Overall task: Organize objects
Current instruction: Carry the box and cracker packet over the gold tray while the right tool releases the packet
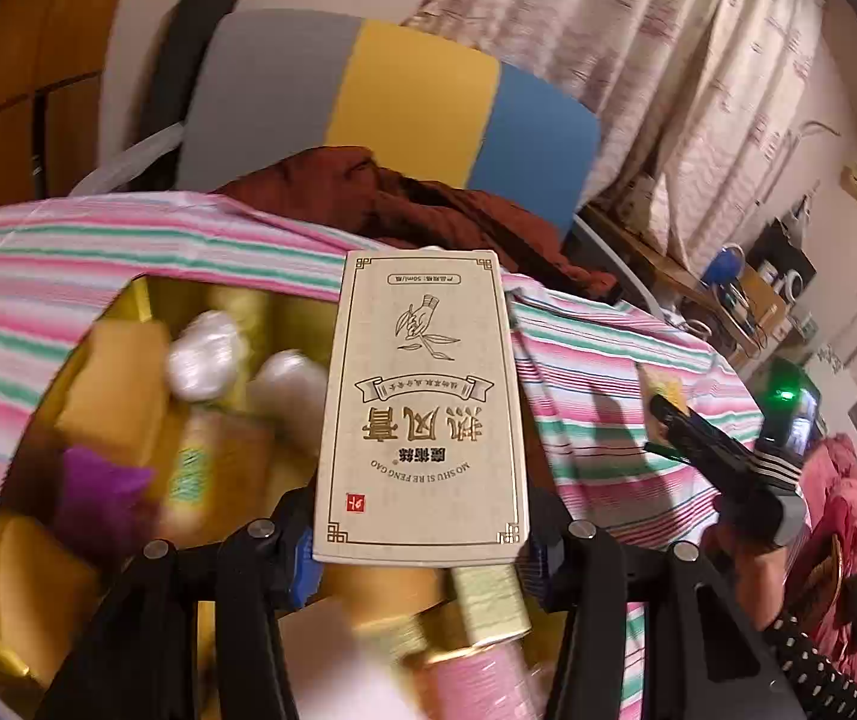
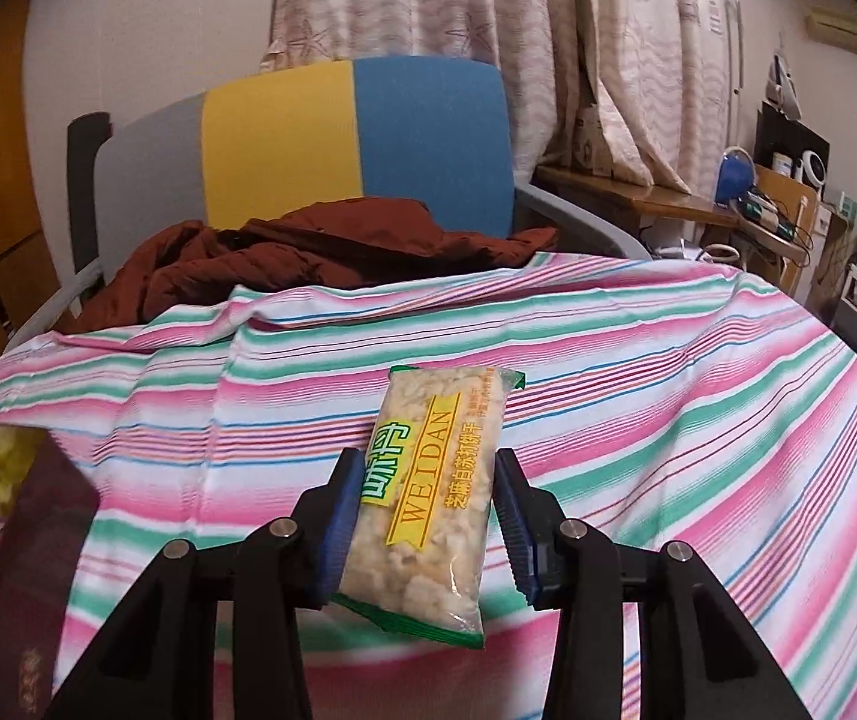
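Left gripper: the left gripper (image 1: 422, 540) has its pads closed on the lower end of a beige carton (image 1: 422, 408) with gold print, held upright over the box.
Right gripper: the right gripper (image 2: 422, 528) holds a biscuit packet (image 2: 428, 504) by its sides, lifted above the cloth; the left pad presses the wrapper, while the right pad shows a sliver of gap in this view (the grip looks firm all the same).
Box: an open gold-lined box (image 1: 140, 300) sits near the left edge of the striped tablecloth (image 2: 668, 420) and already holds many things, among them gold wrapped blocks, foil-wrapped pieces (image 1: 206, 354), something purple and a pink roll near the bottom, all blurred.
Progress: well along, by my reading; the box is nearly full, the cloth on the right side shows nothing loose, and the carton and packet seem to be what is left to place.
Surroundings: a chair (image 2: 356, 138) with a grey, yellow and blue back stands beyond the far edge, a rust-brown jacket (image 2: 320, 246) heaped on its seat; curtains and a cluttered side desk lie further right.
Obstacles: the crowded box leaves little free room for the carton; the two grippers are well apart.
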Demonstrator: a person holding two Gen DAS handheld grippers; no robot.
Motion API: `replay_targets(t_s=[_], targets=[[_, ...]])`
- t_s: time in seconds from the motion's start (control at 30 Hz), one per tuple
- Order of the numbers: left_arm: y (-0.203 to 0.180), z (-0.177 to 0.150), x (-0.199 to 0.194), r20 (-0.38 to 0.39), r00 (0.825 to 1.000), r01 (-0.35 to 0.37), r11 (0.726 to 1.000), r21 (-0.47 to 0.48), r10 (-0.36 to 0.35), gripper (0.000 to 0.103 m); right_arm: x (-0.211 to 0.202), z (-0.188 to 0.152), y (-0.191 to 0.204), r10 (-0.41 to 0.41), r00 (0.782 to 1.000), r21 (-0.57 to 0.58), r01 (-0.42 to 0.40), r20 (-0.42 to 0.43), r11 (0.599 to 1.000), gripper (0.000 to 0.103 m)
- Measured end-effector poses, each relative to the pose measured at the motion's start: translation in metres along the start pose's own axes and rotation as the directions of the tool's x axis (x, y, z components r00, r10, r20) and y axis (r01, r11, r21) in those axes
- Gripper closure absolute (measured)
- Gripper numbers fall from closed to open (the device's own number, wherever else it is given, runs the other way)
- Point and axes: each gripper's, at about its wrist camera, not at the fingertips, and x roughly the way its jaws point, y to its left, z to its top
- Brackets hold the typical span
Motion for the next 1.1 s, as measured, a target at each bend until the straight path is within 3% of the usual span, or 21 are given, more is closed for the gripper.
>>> replay_targets(t_s=[0.23, 0.57, 0.83, 1.1], targets=[[0.033, -0.011, -0.014, -0.006, 1.0, -0.03, 0.998, -0.047, 0.03, 0.052, -0.031, -0.012, 0.024, 0.132, 0.991, 0.065, -0.13, -0.035, 0.989, 0.059], [0.048, -0.021, -0.033, -0.006, 0.999, -0.036, 0.998, -0.046, 0.036, 0.052, -0.08, -0.018, 0.07, 0.292, 0.956, 0.081, -0.288, -0.038, 0.954, 0.059], [0.066, -0.024, -0.048, 0.0, 0.999, -0.044, 0.998, -0.053, 0.044, 0.052, -0.095, -0.017, 0.121, 0.378, 0.922, 0.015, -0.378, -0.088, 0.926, 0.059], [0.08, -0.031, -0.056, -0.009, 1.0, -0.011, 0.997, -0.08, 0.01, 0.052, -0.074, -0.008, 0.176, 0.413, 0.888, -0.1, -0.438, -0.201, 0.893, 0.059]])
